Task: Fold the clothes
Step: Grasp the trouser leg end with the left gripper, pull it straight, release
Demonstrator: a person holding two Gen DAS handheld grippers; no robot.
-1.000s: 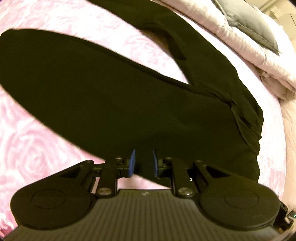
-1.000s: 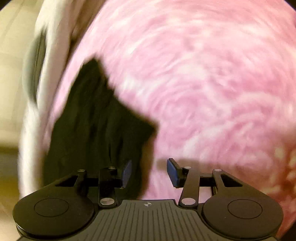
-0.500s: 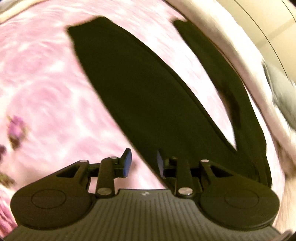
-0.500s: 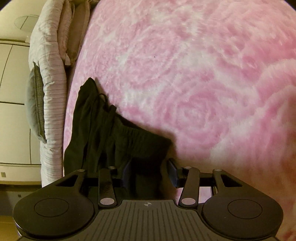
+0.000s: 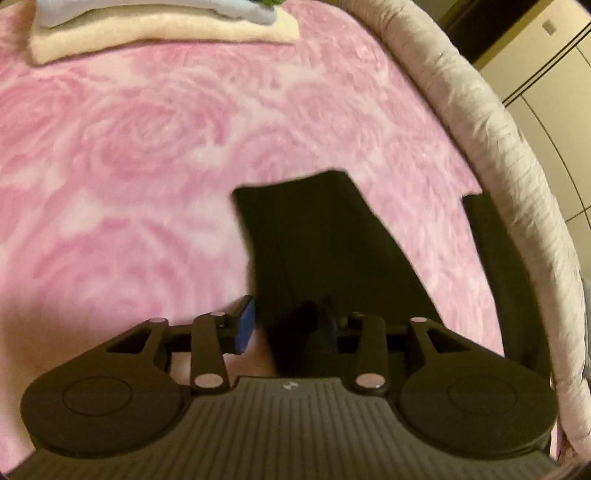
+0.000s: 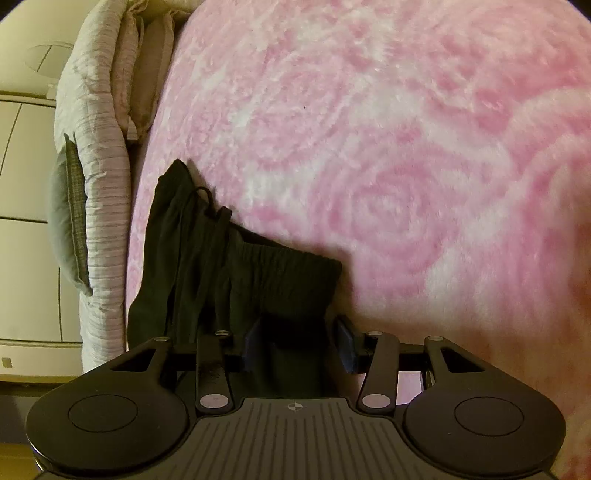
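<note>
Two grippers line up on black trousers (image 6: 236, 280) near the bed's (image 6: 369, 147) quilted edge.
Left gripper (image 5: 286, 326) and right gripper (image 6: 299, 343) both gape around cloth; close fully, gathering every layer, before lifting.

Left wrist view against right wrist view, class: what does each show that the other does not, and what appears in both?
Only the left wrist view shows the folded stack at the far end and the trouser leg hem. Only the right wrist view shows the gathered waistband, its drawstring and the grey pillow. Both show the black trousers, the pink rose blanket and the rolled quilt along the edge.
</note>
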